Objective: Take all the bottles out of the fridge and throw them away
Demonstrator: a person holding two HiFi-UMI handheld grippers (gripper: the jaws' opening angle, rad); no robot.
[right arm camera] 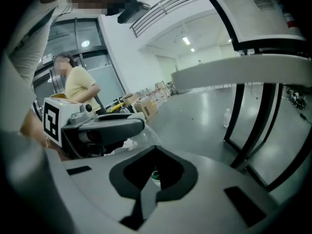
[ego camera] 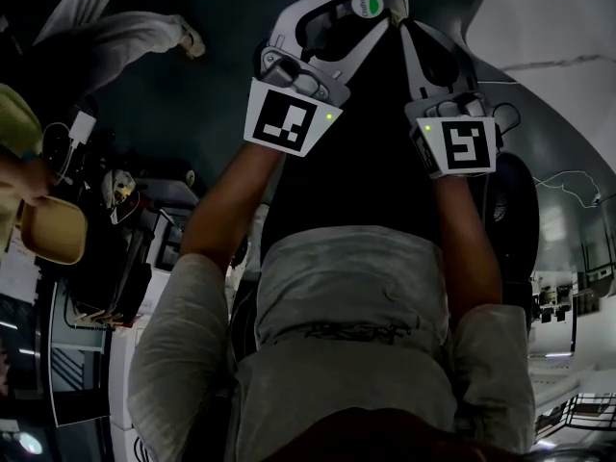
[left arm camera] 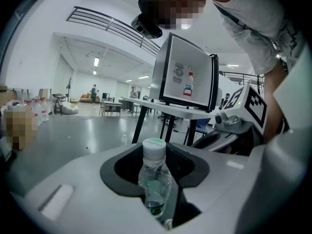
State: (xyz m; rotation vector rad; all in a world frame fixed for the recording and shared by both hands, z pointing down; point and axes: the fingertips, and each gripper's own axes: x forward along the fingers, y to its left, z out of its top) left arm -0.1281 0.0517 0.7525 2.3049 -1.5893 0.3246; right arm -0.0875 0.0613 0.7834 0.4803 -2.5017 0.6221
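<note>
The left claw (left arm camera: 161, 193) is clamped on a small clear bottle (left arm camera: 155, 177). Its jaws press the sides, so the bottle stands upright between them with its white, green-topped cap (left arm camera: 154, 147) poking up past the tips. The right claw (right arm camera: 146, 191) has its jaws drawn together. A speck of green and white shows in the hollow behind the tips, and I can't tell what it is. The two claws sit close side by side, each with its marker cube by the wrist. They are held out in front of the person, whose bare forearms run back to pale grey sleeves (ego camera: 183, 354). The bottle is out in the open, well apart from the fridge (left arm camera: 187, 74). That is a white box with a dark frame and a few stickers on its face, and it stands on a white table (left arm camera: 165, 108) with black legs, far off and to the right of the left claw. A second small bottle (right arm camera: 226, 117) stands alone on the glossy grey floor (left arm camera: 73, 130) near those legs. Far to the left, a row of water jugs (left arm camera: 39, 108) lines the wall. On the other side of the room a person in a yellow shirt (right arm camera: 80, 84) stands near some cardboard boxes (right arm camera: 146, 106).
</note>
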